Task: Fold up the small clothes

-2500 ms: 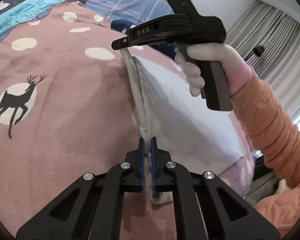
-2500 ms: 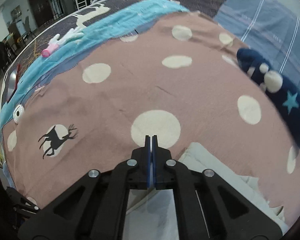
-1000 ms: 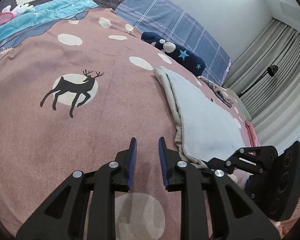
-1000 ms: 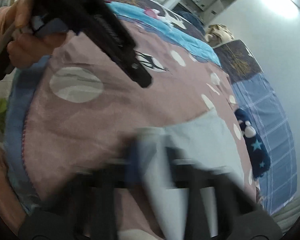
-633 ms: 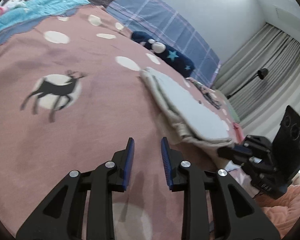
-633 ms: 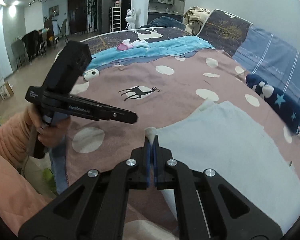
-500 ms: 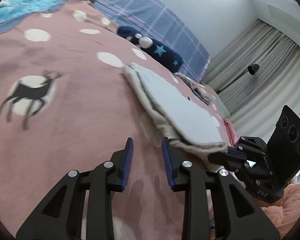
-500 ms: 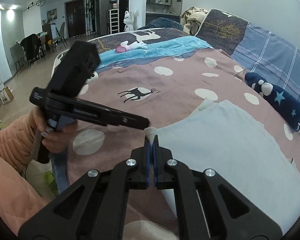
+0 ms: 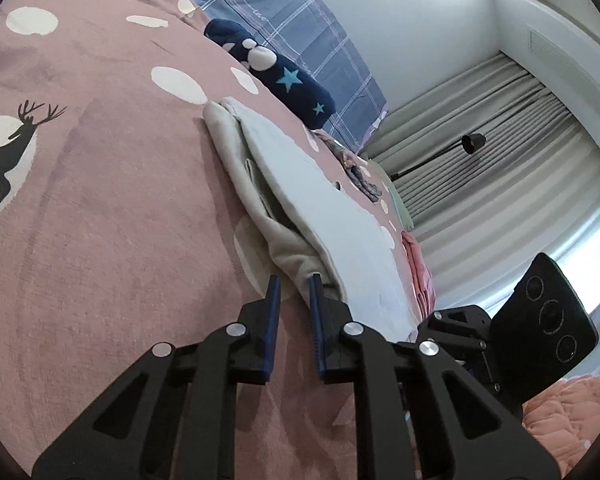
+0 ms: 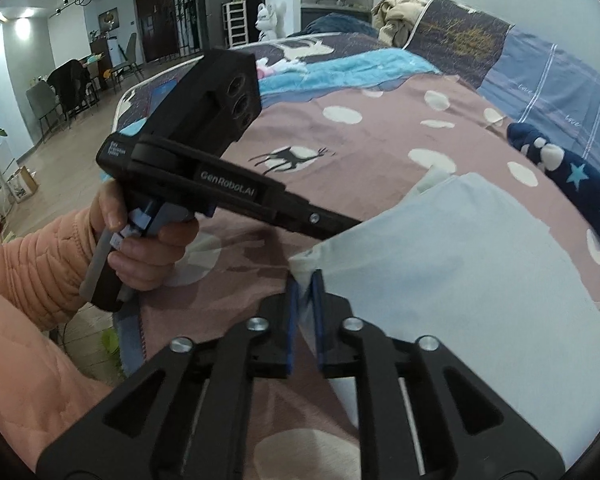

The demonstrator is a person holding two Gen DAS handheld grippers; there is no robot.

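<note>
Lying between both grippers' parted jaws, garment [image 9: 332,216] corner.

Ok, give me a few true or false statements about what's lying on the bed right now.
1. The pale garment lies folded on the pink spotted bedspread. True.
2. The navy starred cloth sits on top of the garment. False: it lies apart from it, beside the plaid pillow.
3. A deer is printed on the bedspread. True.
4. The person's sleeve is blue. False: it is orange.
</note>
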